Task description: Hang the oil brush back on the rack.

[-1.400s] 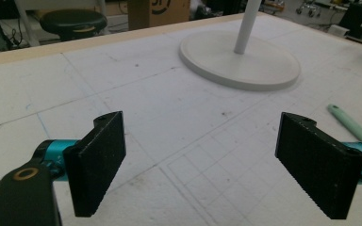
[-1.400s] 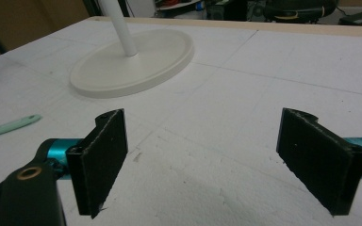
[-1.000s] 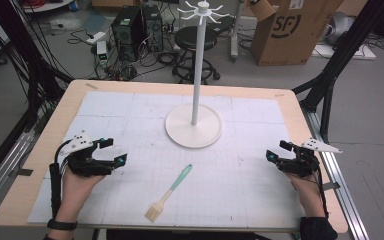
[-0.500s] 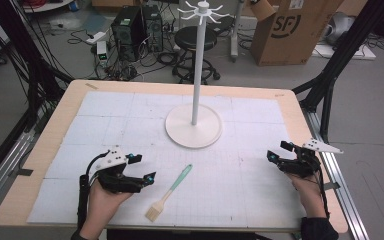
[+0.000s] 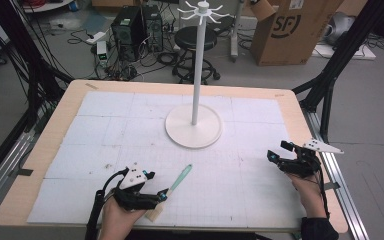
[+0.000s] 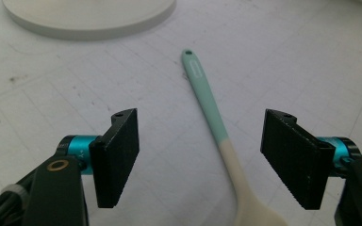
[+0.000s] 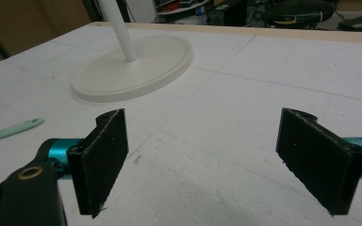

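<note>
The spatula [image 6: 210, 106], likely light, stiff and slim, lies flat on the surface [image 5: 260, 180] at the high view's lower centre, between the left gripper [image 6: 200, 157]'s just-narrowing, unclenched jaws; best pinched mid-handle.

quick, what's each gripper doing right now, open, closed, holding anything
Left gripper: open, jaws just been closing, the spatula lies between them, not gripped.
Right gripper: open, holding nothing.

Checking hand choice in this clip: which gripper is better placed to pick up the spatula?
Left. The left gripper straddles the spatula, its jaws just closing but not yet touching the handle. The right gripper sits open near the table's far right edge, well away.
</note>
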A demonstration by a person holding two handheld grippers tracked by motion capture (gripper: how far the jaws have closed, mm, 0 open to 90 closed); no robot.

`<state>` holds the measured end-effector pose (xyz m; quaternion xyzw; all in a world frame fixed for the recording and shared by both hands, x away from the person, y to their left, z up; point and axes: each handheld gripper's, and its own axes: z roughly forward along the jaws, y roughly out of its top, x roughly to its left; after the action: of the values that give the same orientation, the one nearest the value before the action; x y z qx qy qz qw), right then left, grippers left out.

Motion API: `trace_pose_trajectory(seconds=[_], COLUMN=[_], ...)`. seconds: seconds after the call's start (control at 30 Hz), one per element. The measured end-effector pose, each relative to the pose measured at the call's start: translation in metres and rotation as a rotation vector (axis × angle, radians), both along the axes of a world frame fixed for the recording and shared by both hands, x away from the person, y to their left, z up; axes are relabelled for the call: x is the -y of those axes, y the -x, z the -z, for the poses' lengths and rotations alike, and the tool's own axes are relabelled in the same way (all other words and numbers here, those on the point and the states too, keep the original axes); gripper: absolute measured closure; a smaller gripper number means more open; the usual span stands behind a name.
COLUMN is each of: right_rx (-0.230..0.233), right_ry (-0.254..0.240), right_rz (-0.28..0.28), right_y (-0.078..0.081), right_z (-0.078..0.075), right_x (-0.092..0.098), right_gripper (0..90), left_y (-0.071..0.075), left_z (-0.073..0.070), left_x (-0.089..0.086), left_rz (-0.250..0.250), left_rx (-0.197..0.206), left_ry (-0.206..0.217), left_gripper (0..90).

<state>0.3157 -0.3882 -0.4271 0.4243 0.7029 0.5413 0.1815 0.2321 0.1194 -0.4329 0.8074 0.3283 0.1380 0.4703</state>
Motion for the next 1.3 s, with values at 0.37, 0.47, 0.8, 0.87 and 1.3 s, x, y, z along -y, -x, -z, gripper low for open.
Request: trace_pose_trajectory(seconds=[0.37,0.47,0.8,0.87,1.3], right_rx=[0.002,0.001,0.004,0.001,0.002], right_ry=[-0.005,-0.011,-0.011,-0.014,-0.021], right_rz=[0.001,0.002,0.001,0.004,0.006], right_y=[0.0,0.001,0.0,0.0,0.0], right_z=[-0.001,-0.001,-0.001,0.0,-0.001], right_x=[0.002,0.002,0.003,0.003,0.003], right_gripper=[16.8,16.8,16.8,16.8,16.8], left_y=[0.003,0.004,0.006,0.007,0.007], left_z=[0.015,0.016,0.018,0.018,0.018], left_x=[0.018,0.021,0.025,0.027,0.029], left_rz=[-0.005,0.0,-0.019,-0.018,-0.022], left_rx=[-0.043,-0.046,-0.037,-0.029,-0.035], left_ry=[-0.035,-0.061,-0.11,-0.118,-0.112], left_gripper=[39.4,48.8,64.4,68.5,71.4])
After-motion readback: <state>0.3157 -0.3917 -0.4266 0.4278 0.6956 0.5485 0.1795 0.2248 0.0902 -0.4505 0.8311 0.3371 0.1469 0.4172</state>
